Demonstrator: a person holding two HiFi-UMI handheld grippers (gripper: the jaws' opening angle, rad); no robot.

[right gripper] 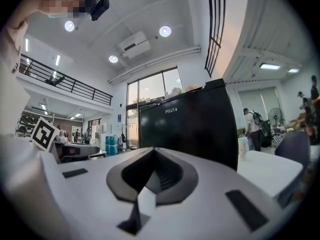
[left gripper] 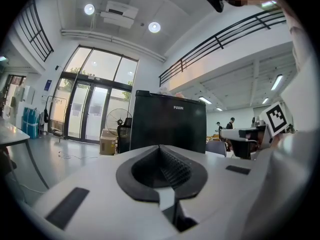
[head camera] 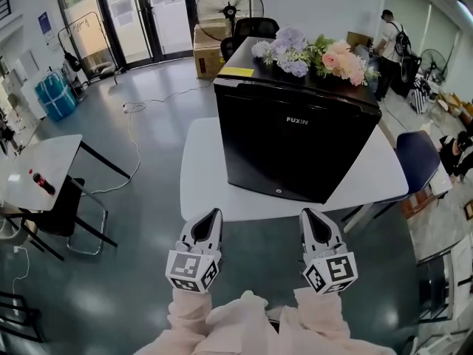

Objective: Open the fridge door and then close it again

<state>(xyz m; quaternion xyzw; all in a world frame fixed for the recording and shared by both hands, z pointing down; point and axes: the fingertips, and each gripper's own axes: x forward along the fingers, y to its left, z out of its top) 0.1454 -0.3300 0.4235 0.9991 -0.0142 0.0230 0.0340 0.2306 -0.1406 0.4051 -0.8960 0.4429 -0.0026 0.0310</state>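
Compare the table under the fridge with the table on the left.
The fridge's table carries a black fridge topped with flowers; the left table carries a small dark bottle. The fridge's table sits mid-frame; the left table is cut off by the frame's edge. Both tops are white.

White table (head camera: 199,180) bears 1 black fridge (head camera: 295,139).

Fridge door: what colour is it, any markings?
The fridge door is glossy black with small white FUXIN lettering near the top; the head view shows it best.
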